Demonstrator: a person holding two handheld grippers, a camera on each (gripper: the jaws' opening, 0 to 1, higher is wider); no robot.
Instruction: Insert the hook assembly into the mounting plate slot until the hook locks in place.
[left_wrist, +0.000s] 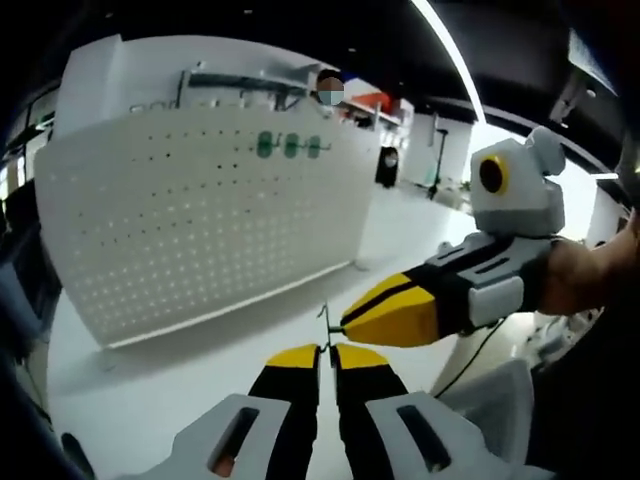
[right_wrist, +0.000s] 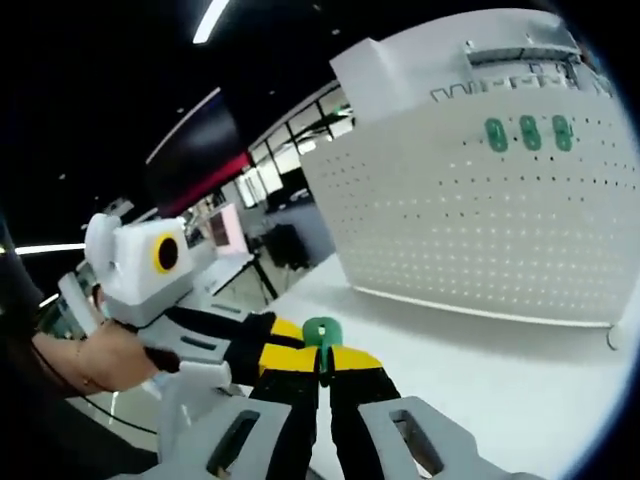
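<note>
While both my grippers meet tip to tip, my right gripper (right_wrist: 323, 362) is clamped on the green hook (right_wrist: 322, 334); my left gripper (left_wrist: 327, 354) pinches its thin wire (left_wrist: 325, 325). The pegboard (left_wrist: 200, 220) stands ahead, three green hooks (left_wrist: 290, 146) mounted.

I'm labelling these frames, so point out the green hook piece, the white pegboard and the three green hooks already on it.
green hook piece (right_wrist: 321, 334), right gripper view, rounded top
white pegboard (left_wrist: 200, 230), left gripper view, perforated face
three green hooks (right_wrist: 529, 133), right gripper view, middle hook
</note>
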